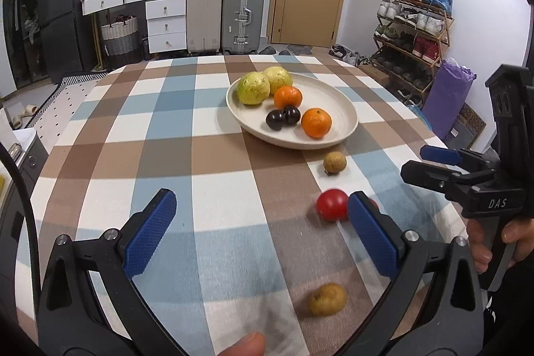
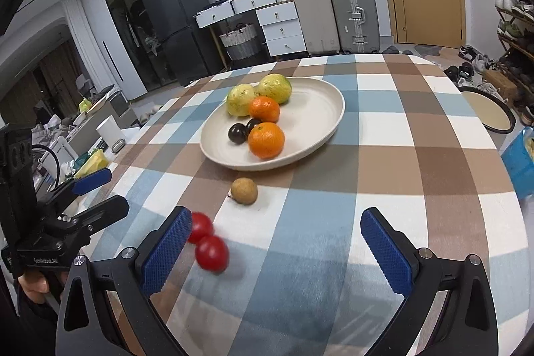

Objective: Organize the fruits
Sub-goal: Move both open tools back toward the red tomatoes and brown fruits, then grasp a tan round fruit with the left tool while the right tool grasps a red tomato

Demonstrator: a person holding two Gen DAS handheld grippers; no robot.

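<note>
Near the table's front edge, two red tomatoes (image 2: pixel 205 242) lie just left of the right gripper (image 2: pixel 277 252); both it and the left gripper (image 1: pixel 263 229) gape wide, empty.

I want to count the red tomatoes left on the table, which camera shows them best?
The right wrist view: both red tomatoes lie in the open on the tablecloth, only slightly clipped by a finger pad. In the left wrist view one tomato shows, while the second is almost hidden behind the left gripper's blue pad.
</note>
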